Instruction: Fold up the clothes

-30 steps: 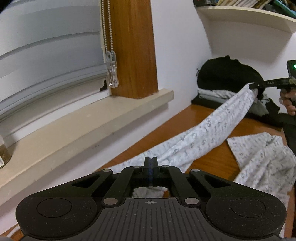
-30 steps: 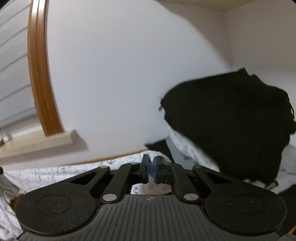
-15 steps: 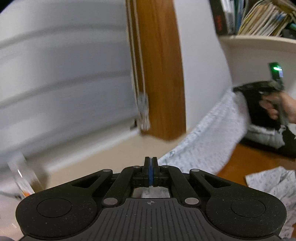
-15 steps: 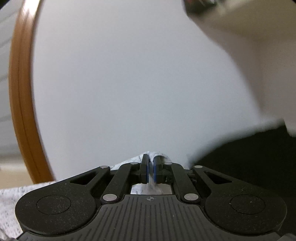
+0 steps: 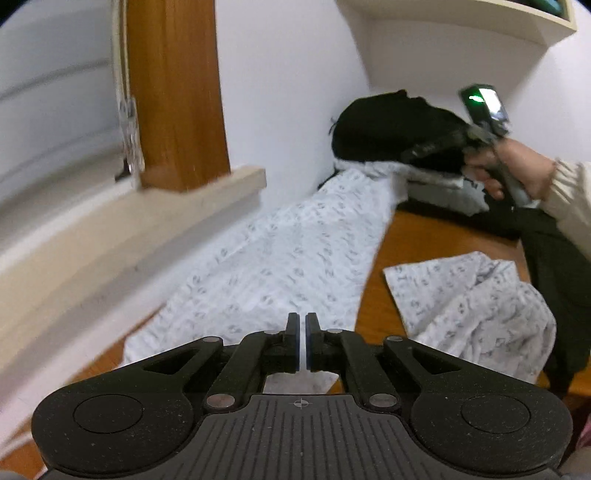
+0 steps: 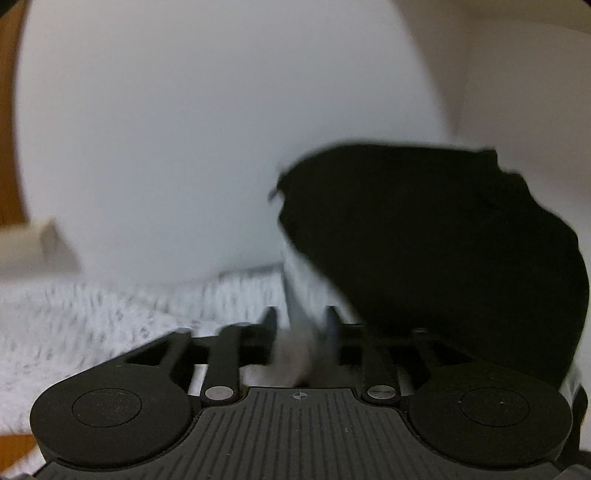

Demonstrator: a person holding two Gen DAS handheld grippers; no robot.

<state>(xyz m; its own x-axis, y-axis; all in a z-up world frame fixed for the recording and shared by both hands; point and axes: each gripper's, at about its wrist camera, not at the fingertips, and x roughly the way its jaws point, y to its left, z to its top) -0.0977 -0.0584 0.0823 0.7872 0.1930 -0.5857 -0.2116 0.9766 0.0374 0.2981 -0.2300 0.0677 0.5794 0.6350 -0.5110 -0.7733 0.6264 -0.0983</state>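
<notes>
Nearest in the left wrist view: the left gripper (image 5: 301, 341), its 2 fingers parted by a narrow slit, released, nothing pinched between them. Just beyond the fingertips, the near end of the white patterned garment (image 5: 280, 258), laid flat on the wooden table (image 5: 436, 236). Long axis running from 6 o'clock up toward 1 o'clock, alongside the wall and the pale window sill (image 5: 122, 225) at 9 o'clock. A second, crumpled part of the same printed fabric (image 5: 480, 314) at 4 o'clock, spilling toward the table's edge; whether joined to the long strip cannot be told.

Farther on, at 1 o'clock, the strip's far end rising against a pile of clothes (image 5: 391, 125): black garment on top, pale grey ones beneath. At 2 o'clock, a hand (image 5: 517, 162) in a light sleeve gripping the right gripper (image 5: 410, 152), green light lit on its body.

In the right wrist view, much blurred: right gripper (image 6: 301, 325) with fingers spread apart, released, a blurred pale fold of cloth in the gap. White garment stretching away to 9 o'clock, black pile at 2 o'clock.

A wall shelf (image 5: 461, 14) at 12 o'clock; contents too cropped to tell.
</notes>
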